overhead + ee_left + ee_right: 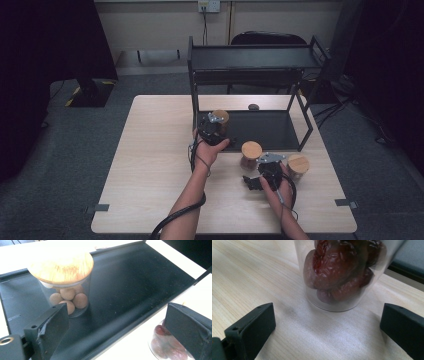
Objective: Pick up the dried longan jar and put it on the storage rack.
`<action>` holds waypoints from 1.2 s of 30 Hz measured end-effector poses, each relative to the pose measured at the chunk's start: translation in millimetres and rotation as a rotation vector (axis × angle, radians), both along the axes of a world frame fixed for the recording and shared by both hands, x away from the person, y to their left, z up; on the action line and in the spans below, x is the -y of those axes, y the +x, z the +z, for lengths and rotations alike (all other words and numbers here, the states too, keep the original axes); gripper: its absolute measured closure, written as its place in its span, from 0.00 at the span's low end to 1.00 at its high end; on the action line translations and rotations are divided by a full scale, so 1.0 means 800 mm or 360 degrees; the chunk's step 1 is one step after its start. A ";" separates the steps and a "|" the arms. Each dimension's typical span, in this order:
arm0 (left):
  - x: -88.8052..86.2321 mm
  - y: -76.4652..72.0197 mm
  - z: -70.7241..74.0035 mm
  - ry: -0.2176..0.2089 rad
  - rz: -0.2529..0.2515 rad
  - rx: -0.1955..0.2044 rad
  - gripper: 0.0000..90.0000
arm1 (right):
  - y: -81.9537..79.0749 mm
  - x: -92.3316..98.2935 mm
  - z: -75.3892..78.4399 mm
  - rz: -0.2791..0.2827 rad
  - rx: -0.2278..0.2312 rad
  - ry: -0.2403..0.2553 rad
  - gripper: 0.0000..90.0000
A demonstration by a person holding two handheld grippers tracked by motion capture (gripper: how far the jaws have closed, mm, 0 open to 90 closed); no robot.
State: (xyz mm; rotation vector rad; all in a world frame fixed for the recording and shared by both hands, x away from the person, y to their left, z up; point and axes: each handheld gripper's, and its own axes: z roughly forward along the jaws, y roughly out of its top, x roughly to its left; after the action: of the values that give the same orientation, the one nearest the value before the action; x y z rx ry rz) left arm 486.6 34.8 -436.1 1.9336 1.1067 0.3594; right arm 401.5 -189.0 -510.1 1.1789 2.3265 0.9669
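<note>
The jar of round brown balls [65, 282] is set upright on the lower tray of the black rack [140, 287], and the left gripper [117, 332] is held just before it with its jaws apart and nothing between them. The right gripper [327, 332], jaws also apart, is aimed at the jar of red dates [342, 272] on the worktop [249, 272]. If the jaws are closed off-centre, this jar could be tipped or pushed along.

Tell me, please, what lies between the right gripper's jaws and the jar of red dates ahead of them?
Nothing: in the right gripper view, bare wooden table separates the open right gripper from the jar of red dates.
</note>
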 end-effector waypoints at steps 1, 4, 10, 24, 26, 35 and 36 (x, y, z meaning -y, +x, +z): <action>0.000 -0.001 0.000 -0.0001 -0.0006 -0.0001 0.06 | 0.000 0.000 0.000 0.0000 0.0000 0.0000 0.00; -0.001 -0.004 0.000 -0.0009 -0.0021 0.0000 0.06 | 0.000 0.000 0.000 0.0001 0.0000 -0.0001 0.00; -0.002 -0.012 0.001 -0.0033 -0.0065 0.0006 0.06 | 0.000 0.000 0.000 0.0001 -0.0001 -0.0002 0.00; -0.015 -0.029 0.001 -0.0045 -0.0128 0.0014 0.06 | 0.000 0.000 0.000 0.0001 -0.0001 -0.0002 0.00; -0.018 -0.032 0.000 -0.0046 -0.0134 0.0015 0.06 | 0.000 0.000 0.000 0.0001 -0.0001 -0.0002 0.00; -0.028 -0.043 -0.001 -0.0054 -0.0160 0.0016 0.06 | 0.000 0.000 0.000 0.0001 -0.0001 -0.0002 0.00; -0.029 -0.044 -0.001 -0.0054 -0.0160 0.0017 0.06 | 0.000 0.000 0.000 0.0001 -0.0001 -0.0002 0.00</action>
State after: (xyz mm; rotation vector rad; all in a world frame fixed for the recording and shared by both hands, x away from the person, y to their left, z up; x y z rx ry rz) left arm 451.4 57.8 -437.3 1.9466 0.9982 0.2937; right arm 401.5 -189.1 -510.0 1.1780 2.3276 0.9653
